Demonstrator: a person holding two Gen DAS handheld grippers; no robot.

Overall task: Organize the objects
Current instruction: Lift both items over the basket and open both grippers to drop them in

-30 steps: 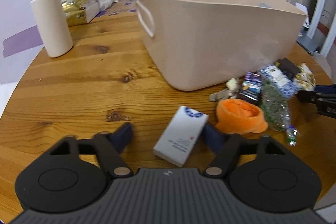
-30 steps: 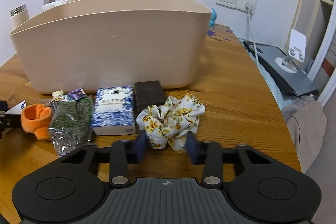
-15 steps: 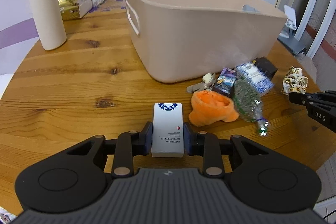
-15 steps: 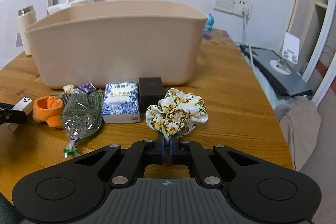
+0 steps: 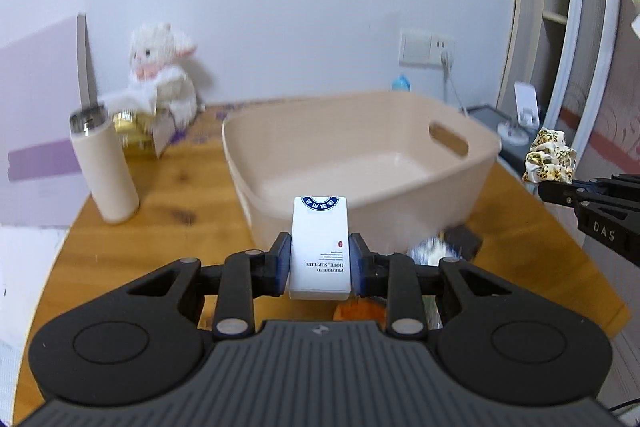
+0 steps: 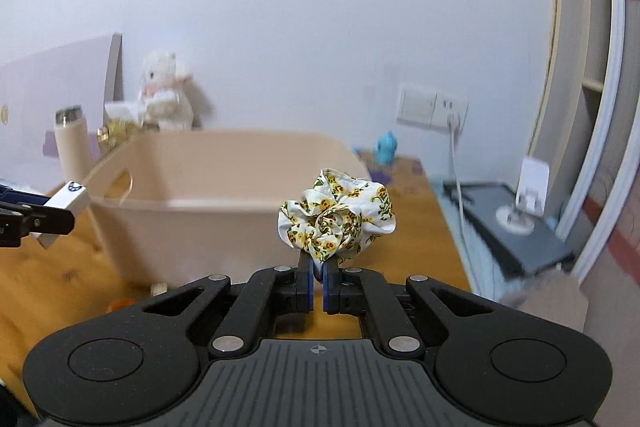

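Note:
My left gripper (image 5: pixel 320 259) is shut on a white box (image 5: pixel 320 247) with a blue round logo, held in the air in front of the beige basket (image 5: pixel 360 131). The basket's inside looks empty. My right gripper (image 6: pixel 318 277) is shut on a floral scrunchie (image 6: pixel 336 215), lifted just before the near wall of the basket (image 6: pixel 224 147). The scrunchie (image 5: pixel 550 163) and the right gripper show at the right edge of the left wrist view; the white box (image 6: pixel 68 205) shows at the left of the right wrist view. An orange item (image 5: pixel 360 311) lies on the table below, mostly hidden.
A cream bottle (image 5: pixel 105 171) stands left of the basket on the round wooden table (image 5: pixel 160 211). A white plush lamb (image 5: pixel 160 75) and a gold box (image 5: pixel 136 135) sit behind it. A black block (image 5: pixel 464 241) and a blurred packet lie by the basket. A blue figure (image 6: pixel 386 147) stands near the wall sockets.
Both grippers shut on their objects and rose from the table: the left lifted the white box, the right lifted the scrunchie, both now level with the basket rim.

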